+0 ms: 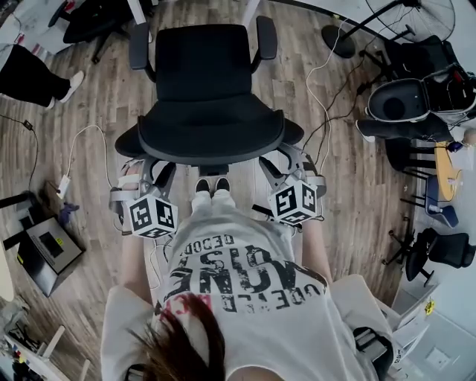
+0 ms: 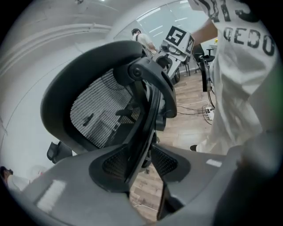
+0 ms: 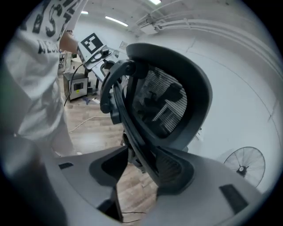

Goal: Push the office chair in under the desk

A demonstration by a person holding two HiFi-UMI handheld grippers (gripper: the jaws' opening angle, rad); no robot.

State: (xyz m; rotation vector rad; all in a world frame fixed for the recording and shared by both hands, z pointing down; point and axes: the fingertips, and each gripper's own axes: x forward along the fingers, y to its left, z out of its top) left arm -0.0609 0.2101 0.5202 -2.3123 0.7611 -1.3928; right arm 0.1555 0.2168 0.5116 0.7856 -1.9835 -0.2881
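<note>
- Several loose things lie at far left on the pale wood-plank floor [image 1: 97,97]: a grey box-shaped device [image 1: 44,253] and a thin white cable [image 1: 82,141] that trails toward the chair.
- Next comes the left gripper [image 1: 154,170], with its marker cube [image 1: 152,216] facing up, reaching to the left edge of the chair's backrest. In the left gripper view this gripper [image 2: 141,161] has its jaws spread wide. The backrest's dark frame bar runs between them, and floor shows in the gap on one side, so the pads are not clamped on it.
- At centre stands the black mesh-backed office chair [image 1: 204,89], directly ahead of the person. Its backrest is toward them, its seat and both armrests point away, and it rests on the floor.
- Below the chair are the person's black shoes [image 1: 212,184] and white printed T-shirt [image 1: 245,298].
- The right gripper [image 1: 281,165] mirrors the left at the backrest's right edge. In the right gripper view it [image 3: 141,165] is also spread wide. The chair's frame bar [image 3: 132,132] lies close to one pad, with open floor beside the other.
- At far right a round wire-guard floor fan [image 1: 416,18] stands at the top corner.
</note>
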